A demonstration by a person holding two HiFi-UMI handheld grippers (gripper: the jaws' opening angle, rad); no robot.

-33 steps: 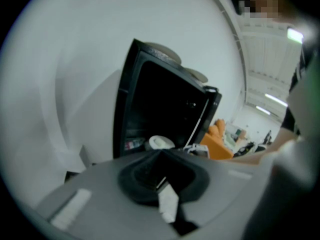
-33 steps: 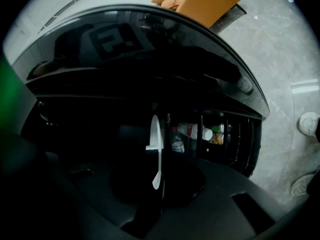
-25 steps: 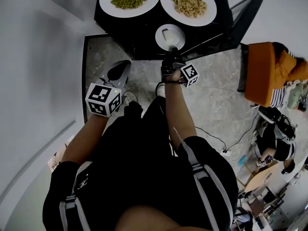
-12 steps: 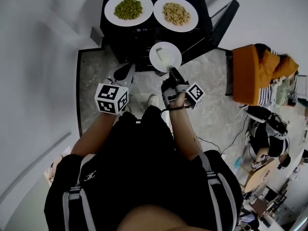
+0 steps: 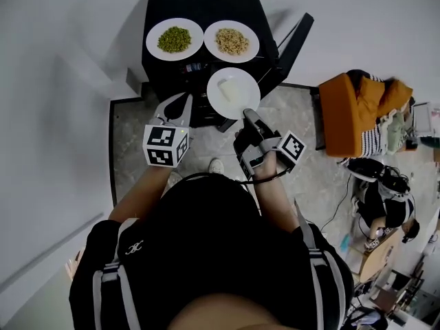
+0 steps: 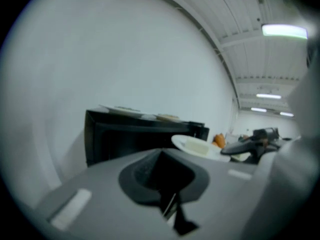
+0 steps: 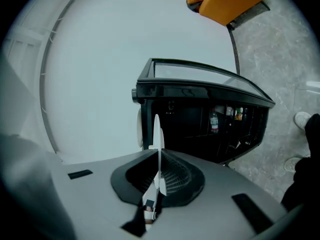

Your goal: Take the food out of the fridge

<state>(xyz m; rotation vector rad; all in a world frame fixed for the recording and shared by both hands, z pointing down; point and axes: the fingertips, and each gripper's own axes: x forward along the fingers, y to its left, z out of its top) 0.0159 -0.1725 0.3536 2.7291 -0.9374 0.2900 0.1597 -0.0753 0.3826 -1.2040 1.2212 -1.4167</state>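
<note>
A small black fridge (image 5: 199, 5) carries two plates on its top: one of green food (image 5: 174, 39), one of beige food (image 5: 232, 41). My right gripper (image 5: 249, 114) is shut on the near rim of a third white plate (image 5: 233, 93) with a pale block on it, held in the air in front of the fridge. In the right gripper view that plate (image 7: 158, 131) stands edge-on between the jaws of the right gripper (image 7: 159, 156). My left gripper (image 5: 183, 98) is shut and empty, left of the plate. The left gripper view shows the held plate (image 6: 197, 146) beside the fridge (image 6: 135, 134).
The fridge door (image 5: 292, 43) hangs open to the right, with bottles (image 7: 214, 121) on shelves inside. An orange bundle (image 5: 357, 108) sits at the right, with another person (image 5: 385, 191) below it. A cable (image 5: 337, 205) lies on the stone floor. A white wall runs along the left.
Both grippers have risen. The right one has lifted the plate with the pale block from low in front of the fridge up to about the level of its top.
</note>
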